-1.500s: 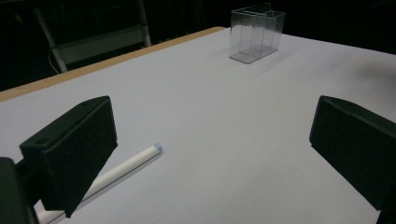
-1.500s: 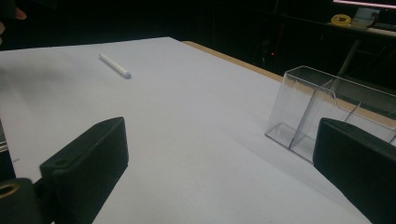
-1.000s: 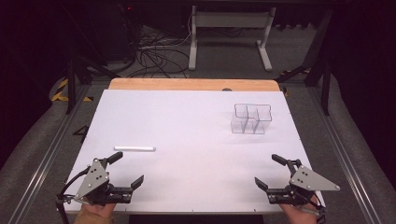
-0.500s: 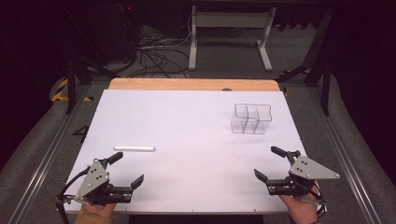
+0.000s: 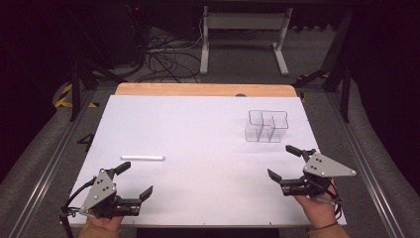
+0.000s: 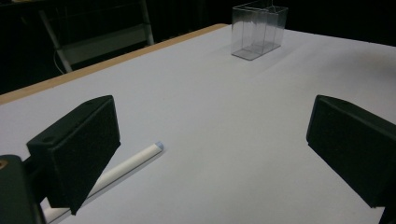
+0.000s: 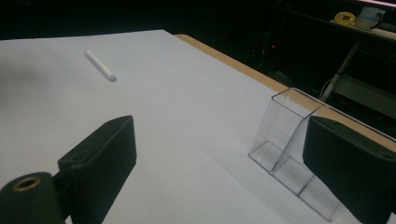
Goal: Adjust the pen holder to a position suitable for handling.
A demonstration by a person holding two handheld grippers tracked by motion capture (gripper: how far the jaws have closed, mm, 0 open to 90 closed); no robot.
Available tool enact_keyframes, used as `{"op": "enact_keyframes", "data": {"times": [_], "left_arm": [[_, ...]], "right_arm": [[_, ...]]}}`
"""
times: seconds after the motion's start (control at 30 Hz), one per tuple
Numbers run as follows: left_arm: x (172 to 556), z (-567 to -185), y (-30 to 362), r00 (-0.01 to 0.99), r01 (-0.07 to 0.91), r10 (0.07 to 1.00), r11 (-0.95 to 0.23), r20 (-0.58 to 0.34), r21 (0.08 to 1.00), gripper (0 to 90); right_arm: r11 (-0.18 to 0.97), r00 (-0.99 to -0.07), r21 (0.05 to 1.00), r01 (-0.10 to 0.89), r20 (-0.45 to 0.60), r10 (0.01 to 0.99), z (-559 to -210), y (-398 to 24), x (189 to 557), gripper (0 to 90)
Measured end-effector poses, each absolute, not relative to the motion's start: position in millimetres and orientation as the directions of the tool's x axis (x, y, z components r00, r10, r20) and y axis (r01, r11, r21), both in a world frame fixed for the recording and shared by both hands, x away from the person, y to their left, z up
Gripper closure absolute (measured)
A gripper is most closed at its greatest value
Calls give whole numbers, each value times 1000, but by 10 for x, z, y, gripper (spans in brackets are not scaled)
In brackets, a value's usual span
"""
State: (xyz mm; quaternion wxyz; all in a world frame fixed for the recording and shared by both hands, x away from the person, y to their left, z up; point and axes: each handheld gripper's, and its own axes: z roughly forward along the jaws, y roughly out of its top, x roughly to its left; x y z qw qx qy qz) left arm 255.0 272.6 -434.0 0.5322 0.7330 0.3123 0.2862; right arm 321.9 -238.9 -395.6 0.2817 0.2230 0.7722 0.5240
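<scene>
Start of a pick, by the look of it: nothing gripped yet. One table (image 5: 198, 129). One clear box (image 5: 266, 126) just beyond the right gripper (image 5: 286, 162), jaws spread, empty. One white stick (image 5: 142, 157) just ahead of the left gripper (image 5: 134, 181), jaws likewise spread. Next, probably: straddle stick, close.

I see my left gripper (image 5: 132, 179) low at the near edge of the white table (image 5: 198, 134), jaws spread wide. A white stick (image 5: 142, 158) lies just ahead of it. My right gripper (image 5: 284, 162) sits gaping too, with the clear divided box (image 5: 266, 126) just ahead of its far jaw.
</scene>
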Motion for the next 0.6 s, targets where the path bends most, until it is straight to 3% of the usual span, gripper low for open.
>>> {"op": "enact_keyframes", "data": {"times": [0.2,0.4,0.6], "left_arm": [[2553,-4343,2727,641,154,763,-238,86,959,37],[2554,-4344,2726,641,156,763,-238,85,959,38],[2548,-4345,2734,641,158,763,-238,84,958,38]], "right_arm": [[362,-746,931,54,-203,635,-3931,-2384,3238,109],[426,-795,896,125,-167,583,-3703,-2406,3342,218],[459,-799,879,125,-185,572,-3587,-2405,3466,231]]}}
